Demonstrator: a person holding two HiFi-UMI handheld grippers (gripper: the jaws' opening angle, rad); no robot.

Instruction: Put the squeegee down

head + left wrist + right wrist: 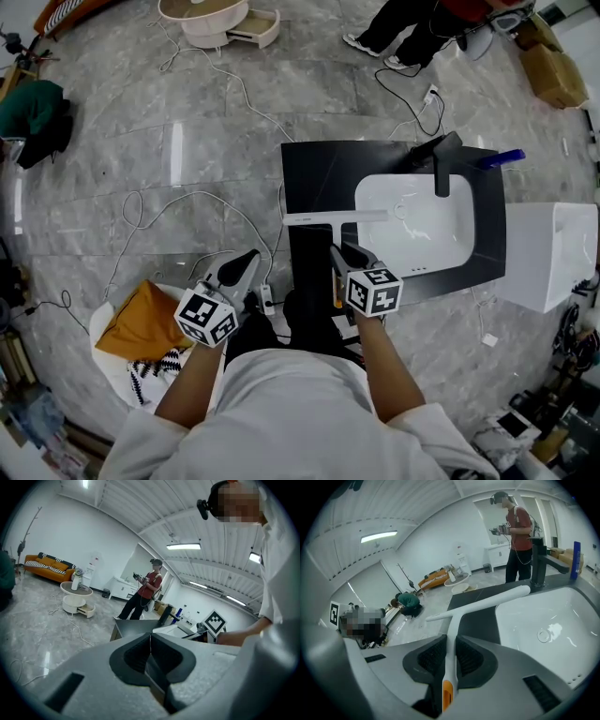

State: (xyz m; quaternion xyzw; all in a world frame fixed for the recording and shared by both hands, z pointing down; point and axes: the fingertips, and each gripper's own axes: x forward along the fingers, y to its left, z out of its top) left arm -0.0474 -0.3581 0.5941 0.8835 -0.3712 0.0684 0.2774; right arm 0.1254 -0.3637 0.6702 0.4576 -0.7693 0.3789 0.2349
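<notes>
The right claw gripped the squeegee by its white handle; only the right gripper view showed the handle's orange end. The head view placed the blade over the black table, beside the sink. The left claw was closed, empty.

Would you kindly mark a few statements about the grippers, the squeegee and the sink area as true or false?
1. The fingers of the right gripper are shut on the handle of the squeegee. True.
2. The left gripper holds a cloth. False: its fingers are together with nothing between them.
3. The faucet is white. False: it is black; the basin below it is white.
4. A blue bottle stands near the faucet. True.
</notes>
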